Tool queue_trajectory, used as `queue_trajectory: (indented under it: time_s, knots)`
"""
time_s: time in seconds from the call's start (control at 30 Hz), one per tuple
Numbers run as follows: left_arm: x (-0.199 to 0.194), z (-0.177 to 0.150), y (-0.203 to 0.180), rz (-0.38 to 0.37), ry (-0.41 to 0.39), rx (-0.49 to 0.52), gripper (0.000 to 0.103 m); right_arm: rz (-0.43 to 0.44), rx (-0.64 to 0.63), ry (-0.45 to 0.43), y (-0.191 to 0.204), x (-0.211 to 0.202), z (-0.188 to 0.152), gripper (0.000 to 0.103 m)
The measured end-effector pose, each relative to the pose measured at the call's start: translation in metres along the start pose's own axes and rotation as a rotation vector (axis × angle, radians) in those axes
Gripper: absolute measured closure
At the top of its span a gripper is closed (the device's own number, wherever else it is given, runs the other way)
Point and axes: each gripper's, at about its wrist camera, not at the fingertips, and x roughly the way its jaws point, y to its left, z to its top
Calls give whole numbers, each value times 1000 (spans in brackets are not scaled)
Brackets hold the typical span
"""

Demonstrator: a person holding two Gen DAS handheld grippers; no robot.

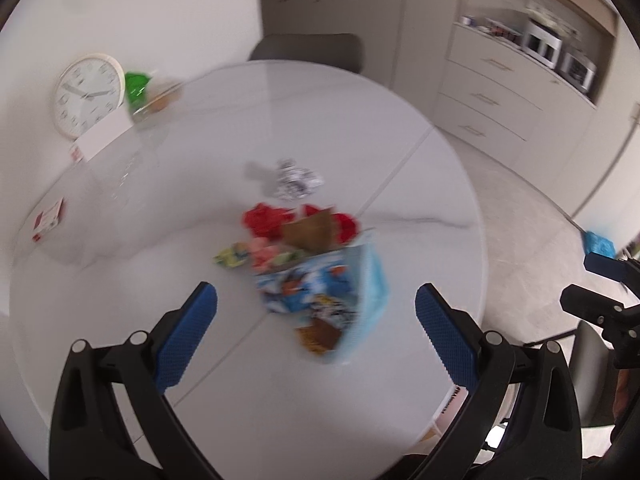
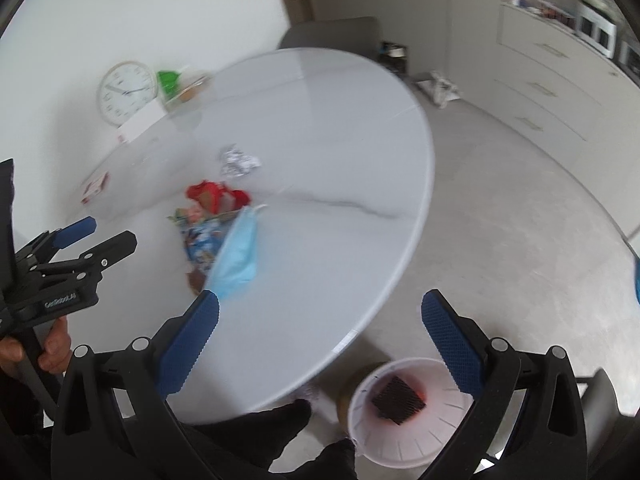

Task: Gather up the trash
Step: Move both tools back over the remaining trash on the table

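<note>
A heap of trash lies on the round white table (image 1: 280, 120): a blue snack bag (image 1: 308, 292), a light blue face mask (image 1: 372, 280), red wrappers (image 1: 264, 220), a brown paper scrap (image 1: 312, 230), a small green and pink wrapper (image 1: 248, 256) and crumpled foil (image 1: 296, 180). My left gripper (image 1: 316, 320) is open and empty, hovering just short of the heap. My right gripper (image 2: 320, 328) is open and empty above the table's near edge; the mask (image 2: 238, 256) lies by its left finger. A white bin (image 2: 404, 412) holding a dark item stands on the floor below it.
At the table's far left stand a white clock (image 1: 88, 94), a white card (image 1: 104, 136), a green object (image 1: 138, 88) and a small red and white box (image 1: 50, 220). A grey chair (image 1: 308, 50) stands behind the table. Cabinets (image 1: 500, 92) line the right wall.
</note>
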Motion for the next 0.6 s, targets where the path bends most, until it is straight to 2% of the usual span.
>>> queue_trajectory:
  time_s: [0.17,0.33,0.53,0.6]
  knots:
    - [12,-2,33,1,19,-55,10,67,-33,36,18,34,16,3]
    - [41,-9,47,-12,59,-7,17,135,-89,74,37,62,26,19]
    - [65,-15,64,-34,108,-36,18,259,-173,130,69,96,40,31]
    - [71,-16,68,-44,120,-54,18,285,-190,152,79,109,45,31]
